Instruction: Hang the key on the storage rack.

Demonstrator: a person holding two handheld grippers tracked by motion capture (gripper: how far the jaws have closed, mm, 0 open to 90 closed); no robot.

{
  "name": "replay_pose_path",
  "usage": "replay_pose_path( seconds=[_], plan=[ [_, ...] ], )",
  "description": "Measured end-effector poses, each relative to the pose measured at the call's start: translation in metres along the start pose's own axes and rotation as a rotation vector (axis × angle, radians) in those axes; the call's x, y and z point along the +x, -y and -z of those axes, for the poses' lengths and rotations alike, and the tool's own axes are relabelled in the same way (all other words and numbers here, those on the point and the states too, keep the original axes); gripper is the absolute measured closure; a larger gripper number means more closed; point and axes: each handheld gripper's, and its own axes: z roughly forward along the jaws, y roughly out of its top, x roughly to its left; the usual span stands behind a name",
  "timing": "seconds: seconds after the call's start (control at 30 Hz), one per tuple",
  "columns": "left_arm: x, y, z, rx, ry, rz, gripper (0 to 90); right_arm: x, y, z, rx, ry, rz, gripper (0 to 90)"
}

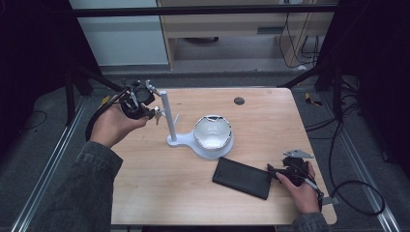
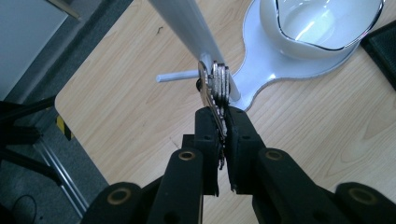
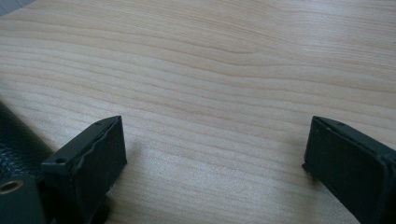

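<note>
My left hand-held gripper (image 2: pixel 222 122) is clamped on a bunch of keys (image 2: pixel 215 86), right beside the white stand (image 1: pixel 167 116). The right hand-held gripper (image 3: pixel 212 154) sits wide open, low over the desk (image 3: pixel 224 60), just right of the black wallet (image 1: pixel 242 178) in front of the stand.

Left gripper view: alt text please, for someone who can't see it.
The left claw is shut on a bunch of keys, held up close to the slanting post of a white stand. Behind sits the stand's white bowl on a light wooden table.
</note>
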Motion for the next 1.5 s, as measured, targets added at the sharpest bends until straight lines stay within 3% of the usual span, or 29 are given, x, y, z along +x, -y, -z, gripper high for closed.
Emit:
replay_pose_path(
  seconds=[0.2,0.3,0.4,0.6,0.7,0.9,1.07,1.17,1.33,1.4,1.5],
  plan=[
    [-0.004,-0.001,-0.006,-0.014,-0.010,0.000,80.0,0.000,0.000,0.000,-0.001,-0.002,-0.004,5.7],
    [-0.007,0.003,-0.004,-0.062,-0.014,0.013,74.0,0.001,0.000,0.000,-0.001,-0.004,-0.008,5.7],
    [-0.011,0.011,-0.001,-0.101,-0.034,0.021,64.0,0.000,0.000,0.000,-0.003,-0.004,-0.006,5.7],
    [-0.023,0.031,0.001,-0.172,-0.058,0.002,45.2,0.000,0.000,0.000,-0.004,-0.005,-0.008,5.7],
    [-0.029,0.041,-0.001,-0.185,-0.066,0.000,34.1,0.001,0.000,0.000,-0.004,-0.004,-0.008,5.7],
    [-0.042,0.062,-0.010,-0.230,-0.064,0.033,12.9,0.000,0.000,0.000,-0.003,-0.005,-0.009,5.6],
    [-0.060,0.086,-0.032,-0.284,0.007,0.056,6.4,0.000,0.000,0.001,-0.006,-0.004,-0.002,5.8],
    [-0.077,0.100,-0.051,-0.323,0.080,0.024,6.4,0.001,0.000,0.007,-0.017,-0.001,0.000,6.0],
    [-0.104,0.111,-0.089,-0.323,0.160,0.033,9.0,0.002,0.001,0.016,-0.050,0.019,0.008,7.0],
    [-0.112,0.112,-0.102,-0.336,0.190,0.055,8.9,0.002,0.001,0.020,-0.067,0.031,0.006,7.5],
    [-0.123,0.112,-0.119,-0.305,0.213,0.053,8.6,0.000,0.000,0.025,-0.088,0.043,0.003,7.8]
  ],
)
